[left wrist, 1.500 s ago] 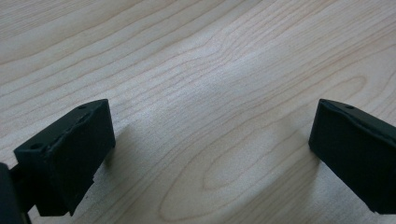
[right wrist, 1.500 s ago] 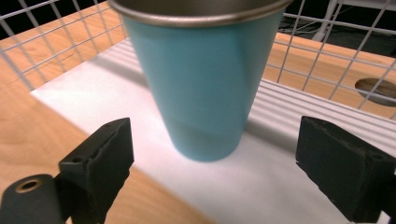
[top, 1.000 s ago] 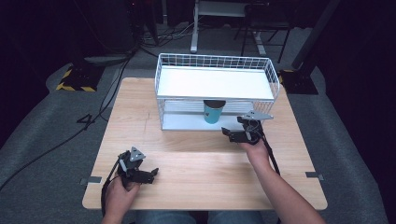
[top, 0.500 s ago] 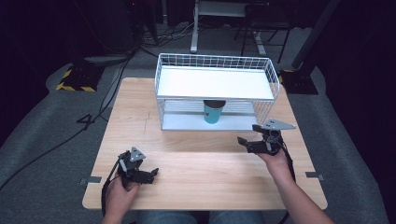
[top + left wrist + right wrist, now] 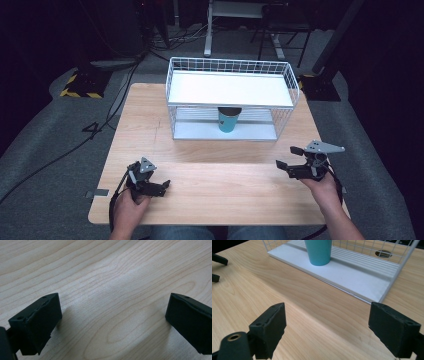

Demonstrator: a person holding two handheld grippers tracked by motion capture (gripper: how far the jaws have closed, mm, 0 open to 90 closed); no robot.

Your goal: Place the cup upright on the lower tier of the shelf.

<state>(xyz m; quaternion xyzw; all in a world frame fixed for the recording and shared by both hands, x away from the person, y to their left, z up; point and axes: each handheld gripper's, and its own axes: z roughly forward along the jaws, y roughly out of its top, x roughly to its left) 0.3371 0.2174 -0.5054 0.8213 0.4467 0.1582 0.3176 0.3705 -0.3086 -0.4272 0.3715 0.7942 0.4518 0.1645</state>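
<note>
A dark room surrounds the light wooden table (image 5: 210, 190), where a white two-tier wire rack (image 5: 231, 95) stands at the far middle. A teal plastic cup (image 5: 228, 121) sits upright on its lower shelf. Your left gripper (image 5: 162, 186) rests near the front left edge, jaws spread wide; its own view shows bare wood grain between them. Your right gripper (image 5: 287, 159) hovers at the right, well apart from the rack, jaws spread and holding nothing. Its view (image 5: 325, 327) looks toward the cup's base (image 5: 318, 251) and the slatted white shelf (image 5: 352, 272), detail the high view leaves small.
</note>
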